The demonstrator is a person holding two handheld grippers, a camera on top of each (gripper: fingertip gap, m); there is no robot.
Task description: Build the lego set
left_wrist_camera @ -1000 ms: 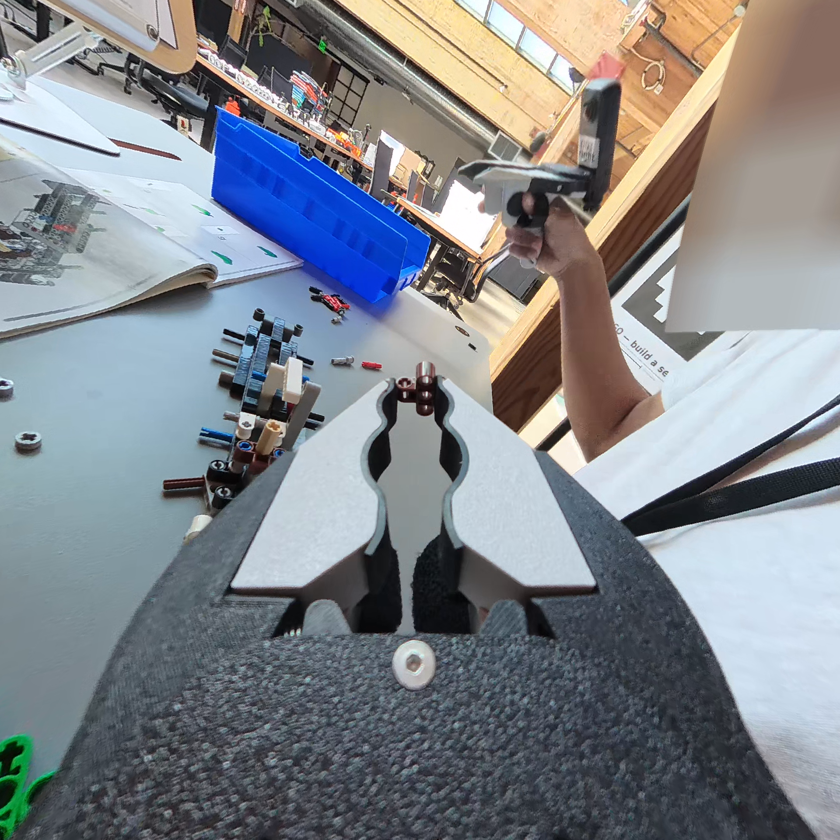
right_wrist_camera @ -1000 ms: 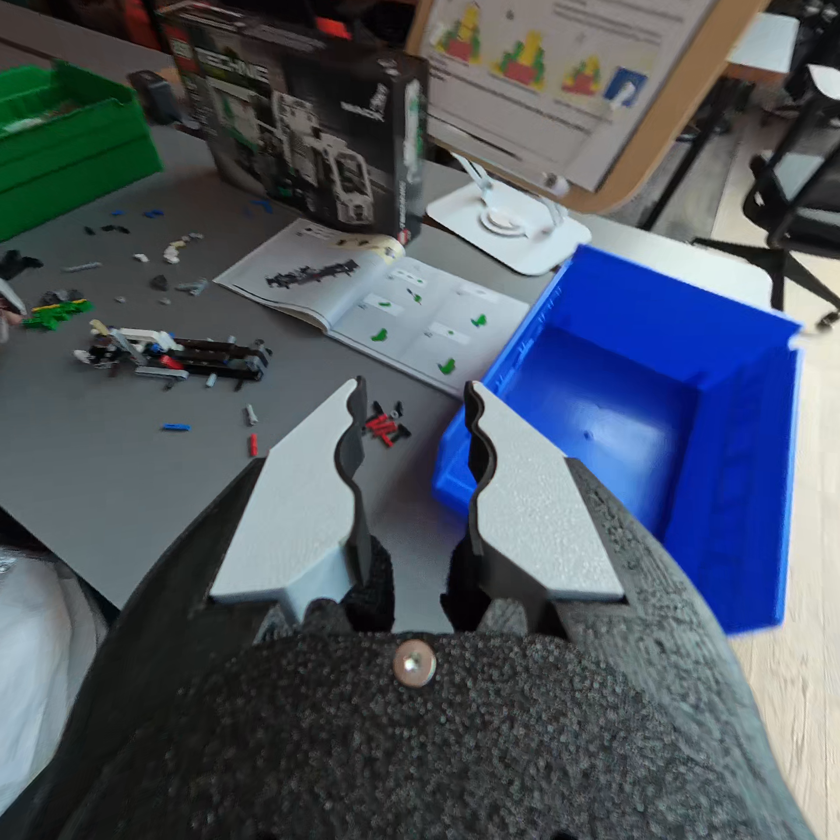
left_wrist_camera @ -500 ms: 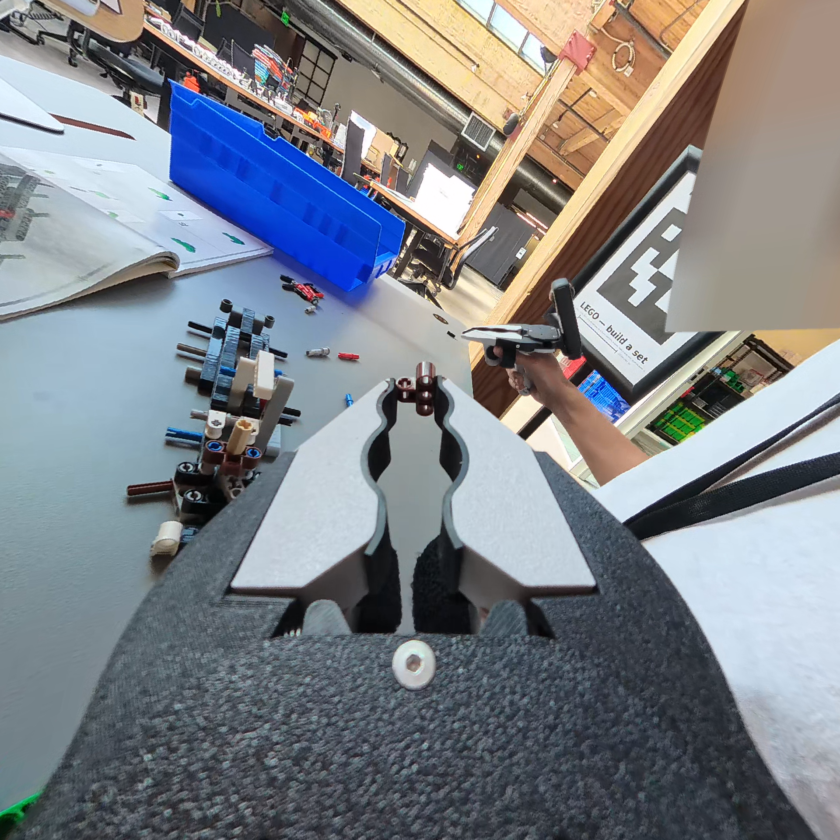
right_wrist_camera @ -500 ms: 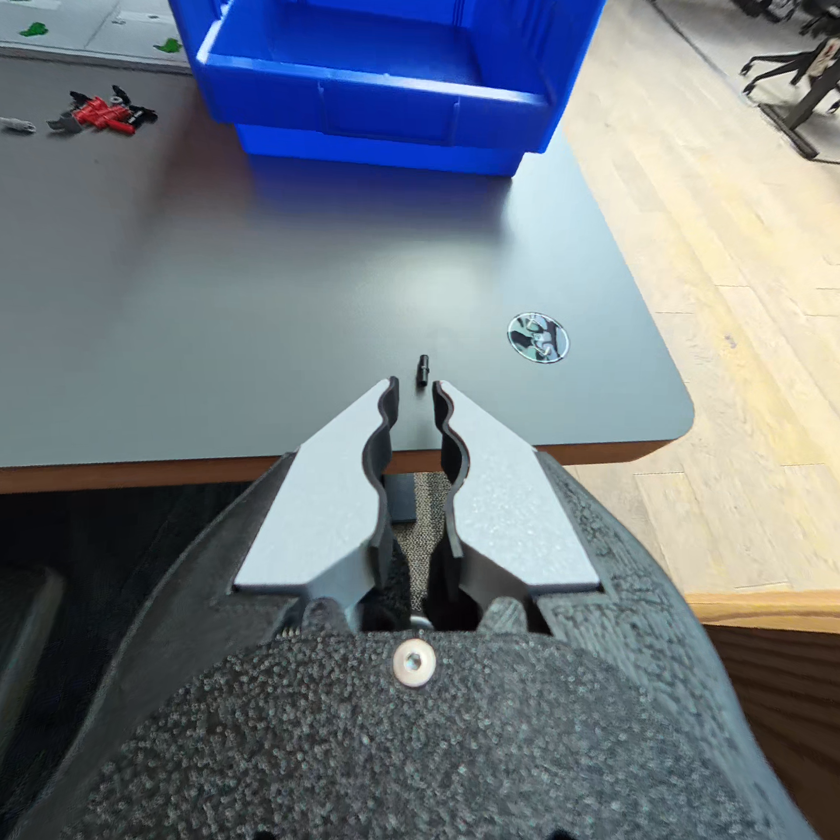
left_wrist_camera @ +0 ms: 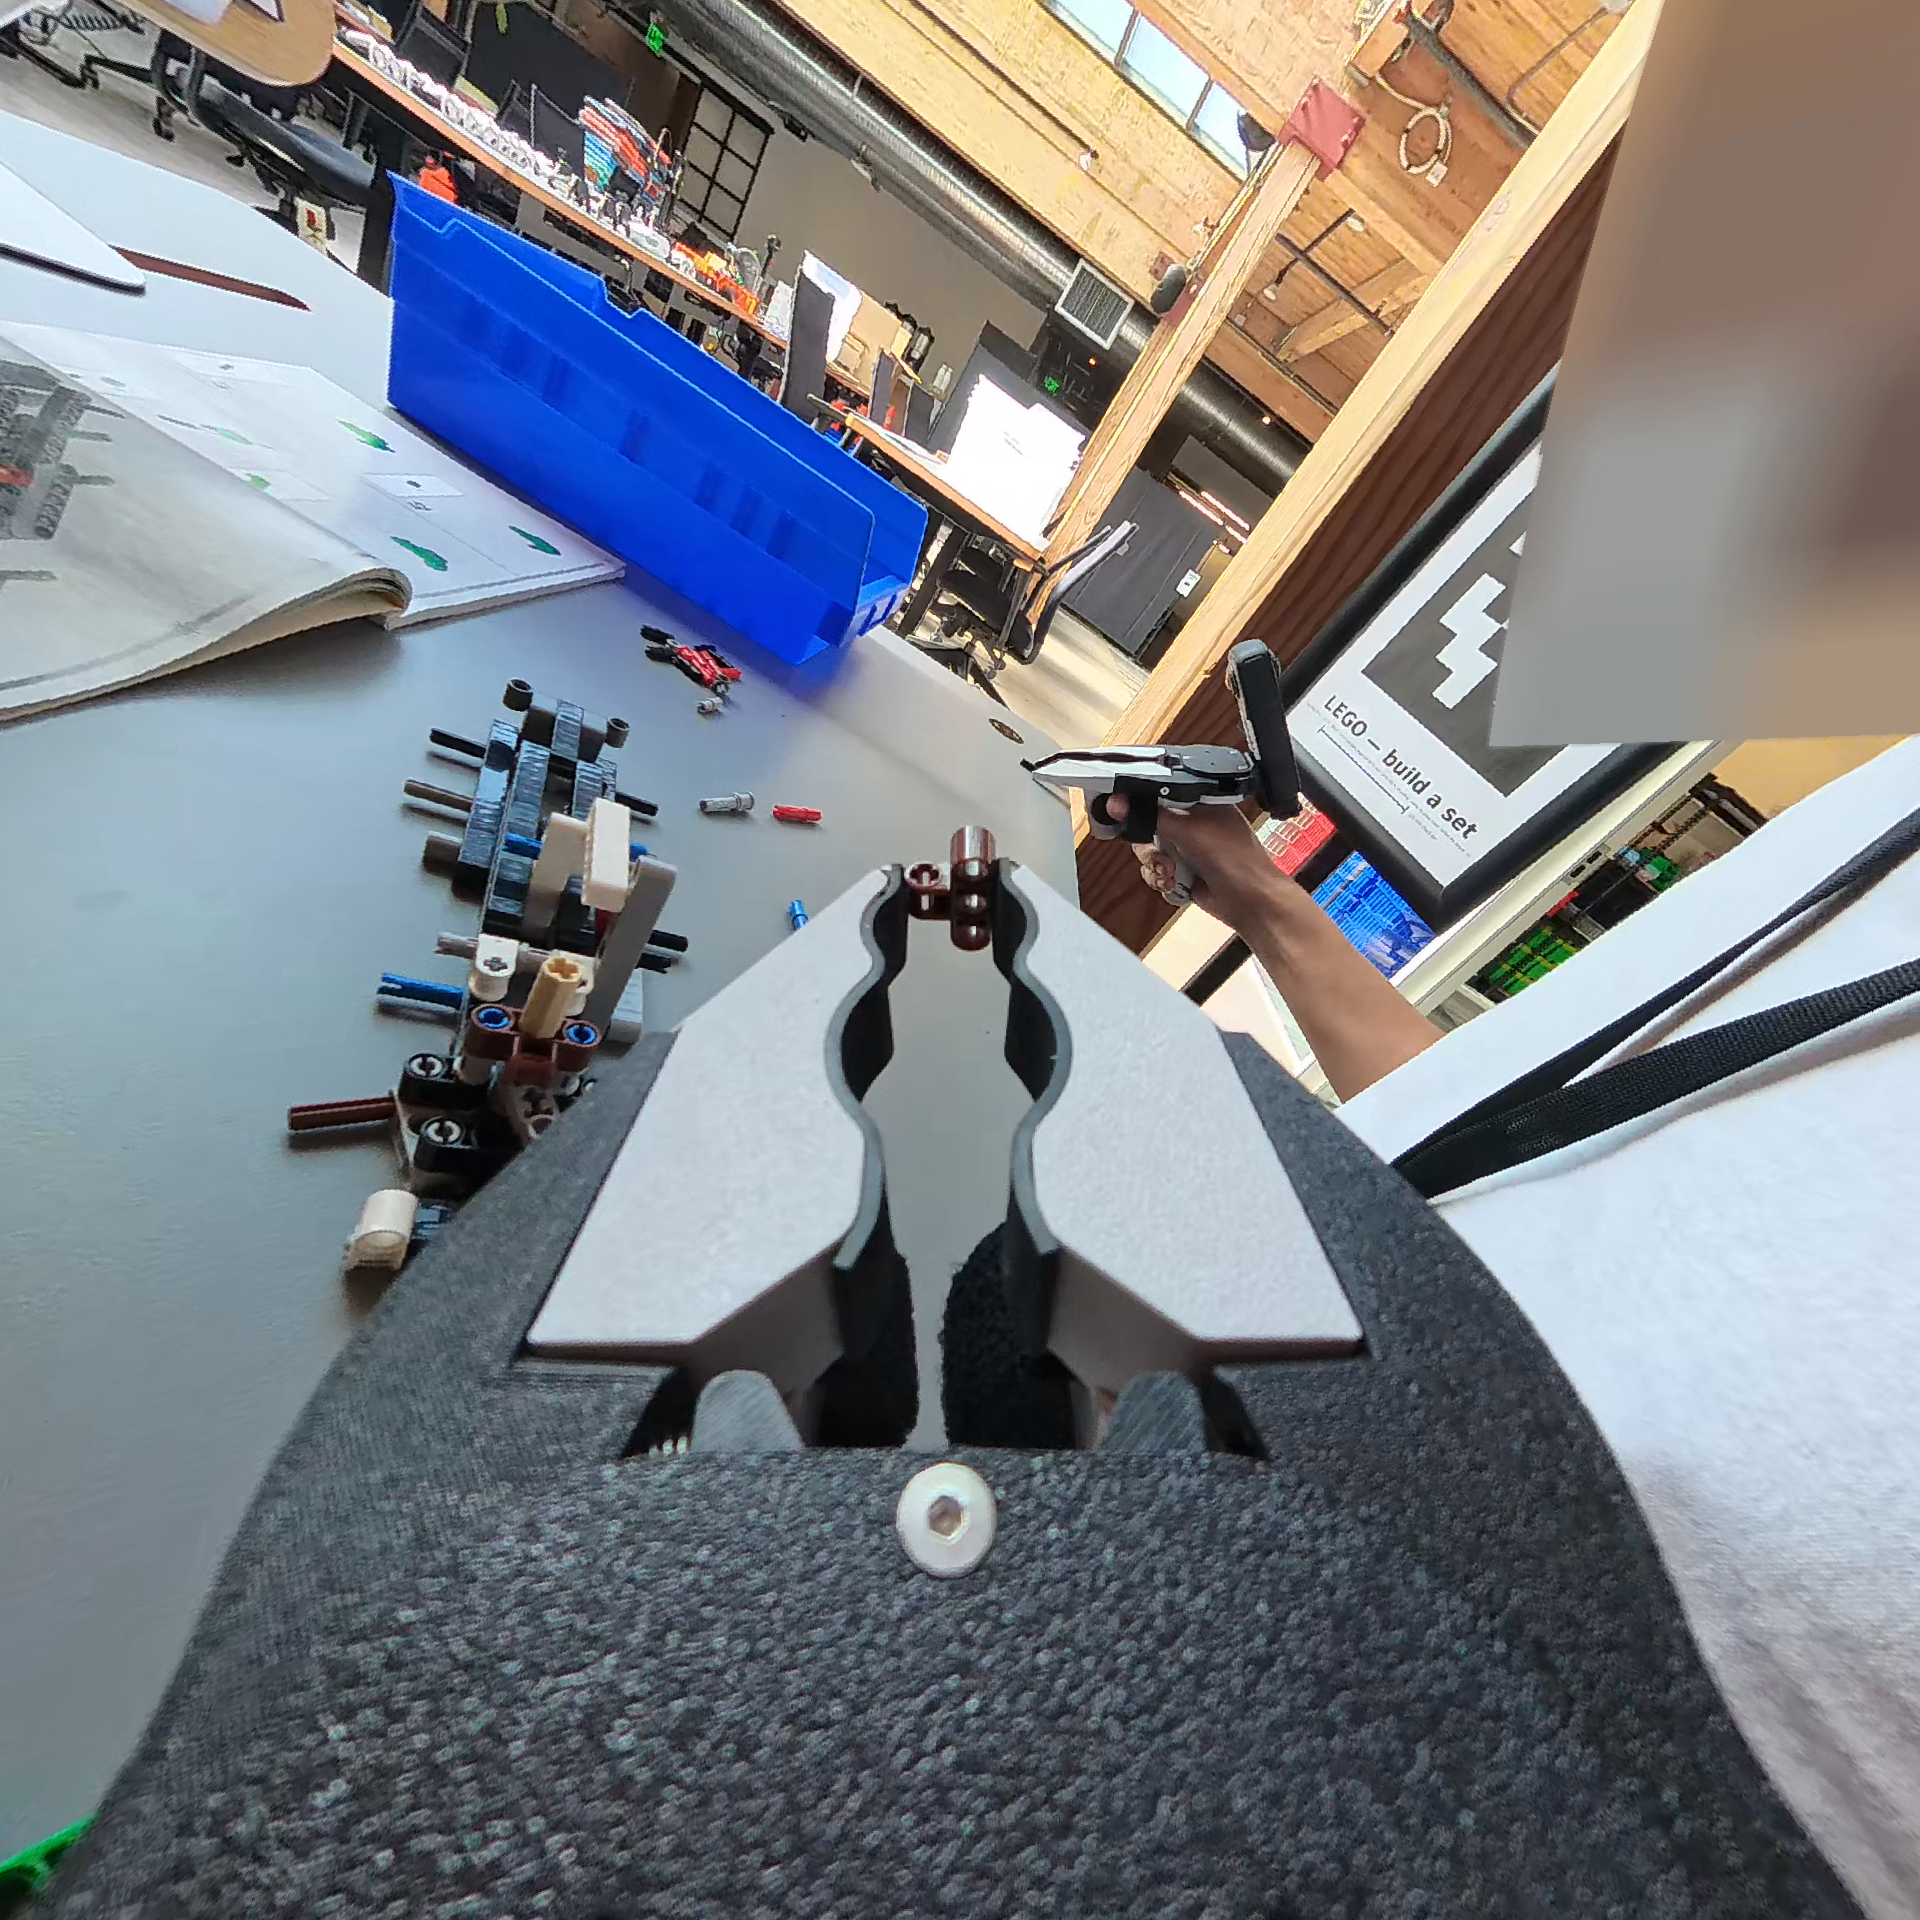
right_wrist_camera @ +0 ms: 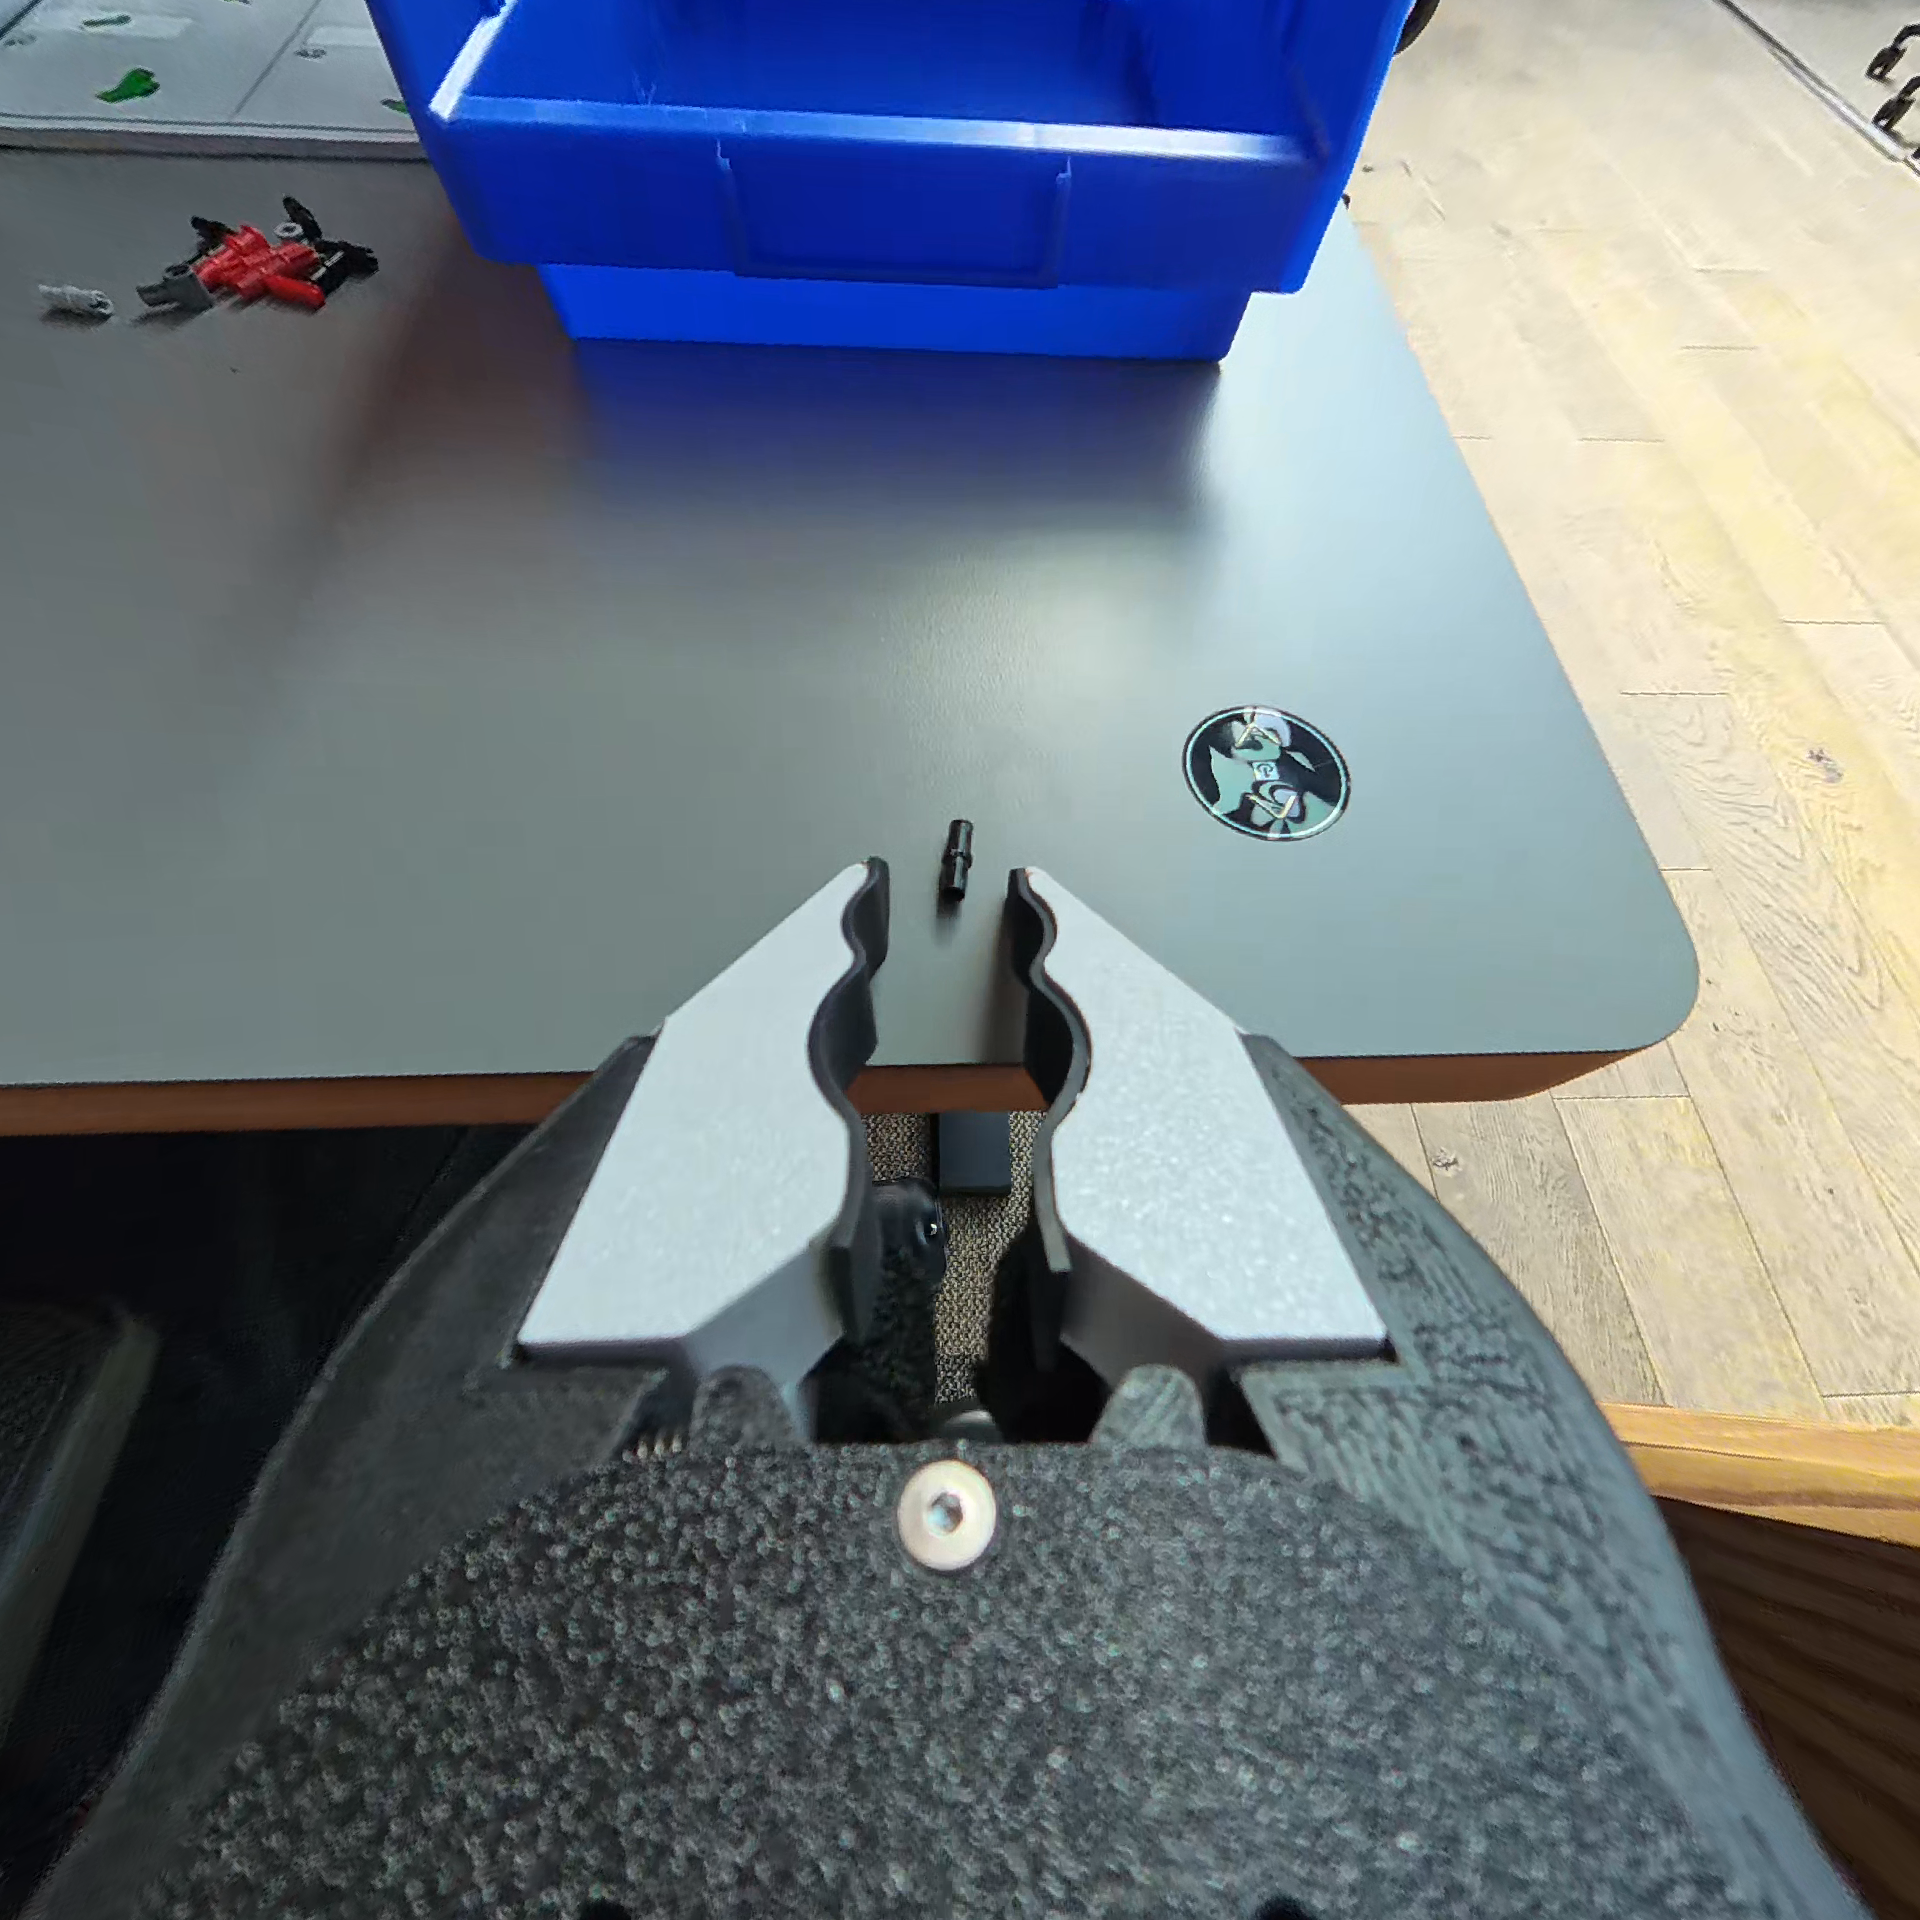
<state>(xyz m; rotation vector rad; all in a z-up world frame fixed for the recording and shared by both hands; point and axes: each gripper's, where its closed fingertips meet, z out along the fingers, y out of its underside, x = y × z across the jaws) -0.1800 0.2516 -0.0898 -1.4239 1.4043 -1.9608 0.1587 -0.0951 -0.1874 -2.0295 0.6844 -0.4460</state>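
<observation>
My left gripper (left_wrist_camera: 956, 883) is shut on a small dark-red connector piece (left_wrist_camera: 961, 883) and holds it above the grey table (left_wrist_camera: 156, 935). The partly built model (left_wrist_camera: 530, 935) of dark grey, tan and brown parts lies on the table to its left. My right gripper (right_wrist_camera: 945, 878) is open near the table's front edge (right_wrist_camera: 312, 1101), its fingertips either side of a small black pin (right_wrist_camera: 953, 857) lying on the table (right_wrist_camera: 623, 623). The right gripper also shows far off in the left wrist view (left_wrist_camera: 1049, 769), held by a hand.
A blue bin (right_wrist_camera: 883, 177) stands at the back of the table; it also shows in the left wrist view (left_wrist_camera: 623, 436). Red and black small parts (right_wrist_camera: 260, 260) lie to its left. An open instruction booklet (left_wrist_camera: 208, 520) lies at left. A round sticker (right_wrist_camera: 1264, 772) sits near the table's right corner. Some 50 cm of space lies between my two pairs of fingers.
My right gripper swung down from above the bin to the table's front edge, then moved closer so the black pin sits between its fingertips. My left gripper still holds the dark-red piece.
</observation>
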